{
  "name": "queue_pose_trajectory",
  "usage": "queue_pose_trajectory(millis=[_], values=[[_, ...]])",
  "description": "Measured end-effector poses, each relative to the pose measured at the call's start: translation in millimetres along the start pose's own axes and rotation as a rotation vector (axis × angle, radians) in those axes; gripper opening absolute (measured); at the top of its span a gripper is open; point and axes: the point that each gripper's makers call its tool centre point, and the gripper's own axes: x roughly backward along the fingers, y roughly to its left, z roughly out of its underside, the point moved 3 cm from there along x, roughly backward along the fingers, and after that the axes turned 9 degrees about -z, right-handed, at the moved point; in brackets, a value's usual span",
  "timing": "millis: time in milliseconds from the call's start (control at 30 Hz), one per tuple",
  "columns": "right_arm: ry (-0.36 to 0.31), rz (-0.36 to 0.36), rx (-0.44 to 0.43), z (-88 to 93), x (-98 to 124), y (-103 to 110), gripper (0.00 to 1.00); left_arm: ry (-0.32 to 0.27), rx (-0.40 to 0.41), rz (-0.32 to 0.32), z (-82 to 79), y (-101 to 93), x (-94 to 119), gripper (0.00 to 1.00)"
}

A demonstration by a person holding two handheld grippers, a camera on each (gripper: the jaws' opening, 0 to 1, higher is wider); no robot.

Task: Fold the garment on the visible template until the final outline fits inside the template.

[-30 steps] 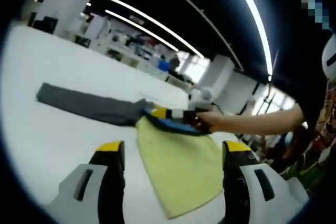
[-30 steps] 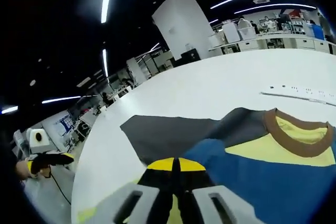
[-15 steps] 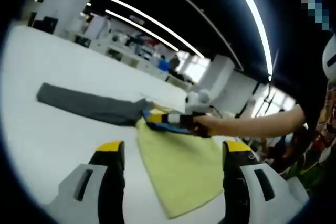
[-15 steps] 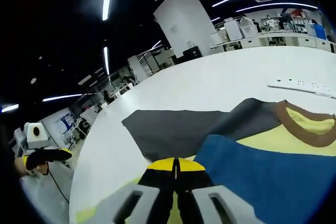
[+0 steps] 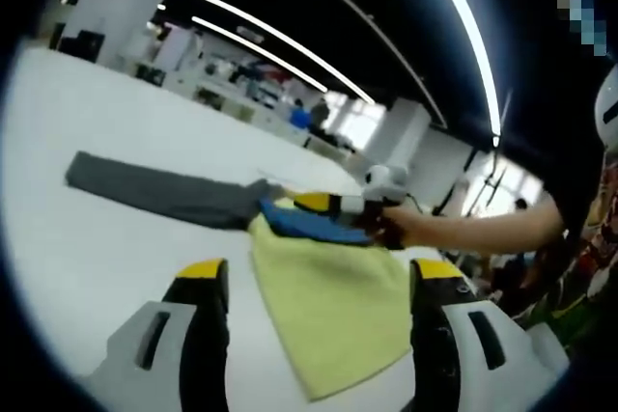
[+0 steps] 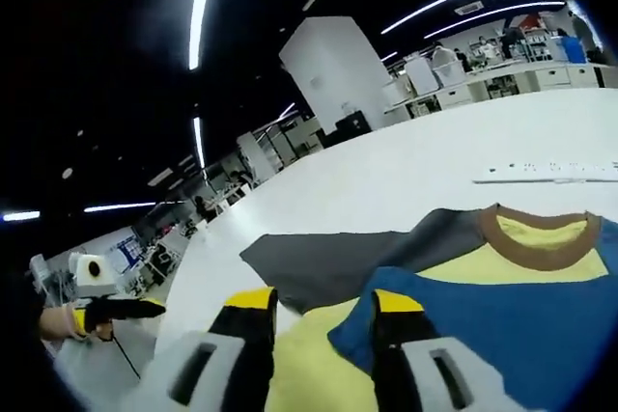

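White surface (image 5: pixel 87 142) runs wide under ceiling strip lights, open office w/ desks behind.

Left gripper view: left claw (image 5: pixel 314 282) spread, holding nothing, poised low over the near yellow hem of the shirt (image 5: pixel 333 306). Shirt lies flat on the surface; grey sleeve (image 5: pixel 159 190) stretches out from the shirt body toward the view's left. At the shirt's far end the right claw (image 5: pixel 333 205), held by a person's hand (image 5: pixel 410 227), sits at a blue flap (image 5: pixel 314 224) turned over onto the yellow.

Right gripper view: right claw (image 6: pixel 319 301) now spread, the blue flap's edge lying just by one jaw, not pinched. Beyond the flap, brown collar (image 6: pixel 536 238) and yellow chest panel, which the left view can't show. Left claw (image 6: pixel 121 311) well apart at the view's left.

Progress: looks like one fold laid; sleeve unfolded, more folds left. No template outline I can make out.
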Motion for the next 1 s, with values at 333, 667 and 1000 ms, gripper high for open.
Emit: queue_pose_trajectory(millis=[333,667,1000], values=[[-0.083,0.072,-0.011,-10.4,79.9,-8.3,0.52,0.014,-0.004,-0.005,3.3,1.1,-0.9,0.73],[-0.176,0.168,0.015,-8.9,169.5,-5.7,0.59,0.069,-0.015,-0.018,16.8,4.8,-4.2,0.74],[-0.212,0.201,0.052,0.3,219.6,11.1,0.87,0.074,-0.075,-0.091,-3.3,39.2,-22.1,0.8]])
